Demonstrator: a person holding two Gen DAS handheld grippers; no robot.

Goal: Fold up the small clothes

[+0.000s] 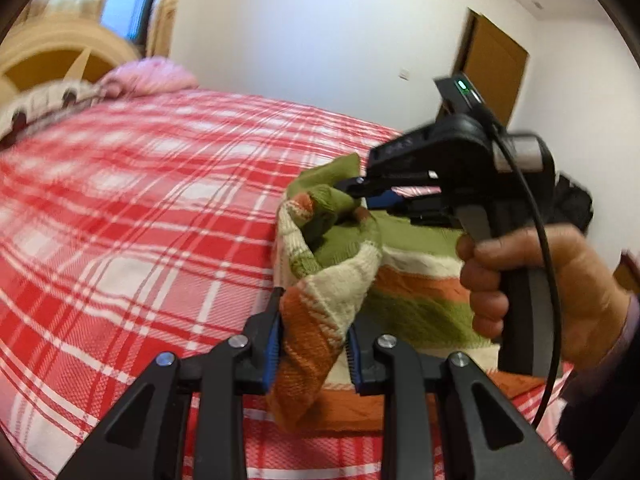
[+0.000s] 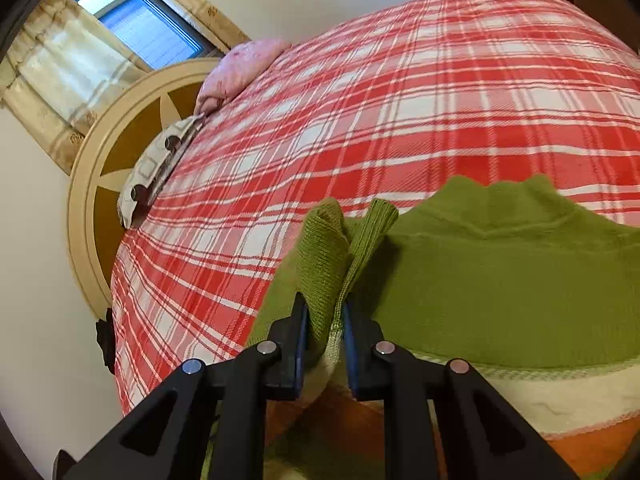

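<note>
A small knitted sweater (image 1: pixel 416 280) with green, cream and orange stripes lies on the red plaid bed (image 1: pixel 140 208). My left gripper (image 1: pixel 314 344) is shut on a bunched orange and cream edge of it, lifted off the bed. My right gripper (image 1: pixel 362 194), held by a hand (image 1: pixel 560 288), is shut on a green fold of the sweater. In the right wrist view my right gripper (image 2: pixel 324 328) pinches a green ribbed fold, and the green upper part of the sweater (image 2: pixel 520 280) spreads to the right.
A pink pillow (image 2: pixel 244 68) and a patterned pillow (image 2: pixel 156 168) lie by the round cream headboard (image 2: pixel 92 184). A curtained window (image 2: pixel 132 16) is behind it. A brown door (image 1: pixel 492 68) stands in the white wall.
</note>
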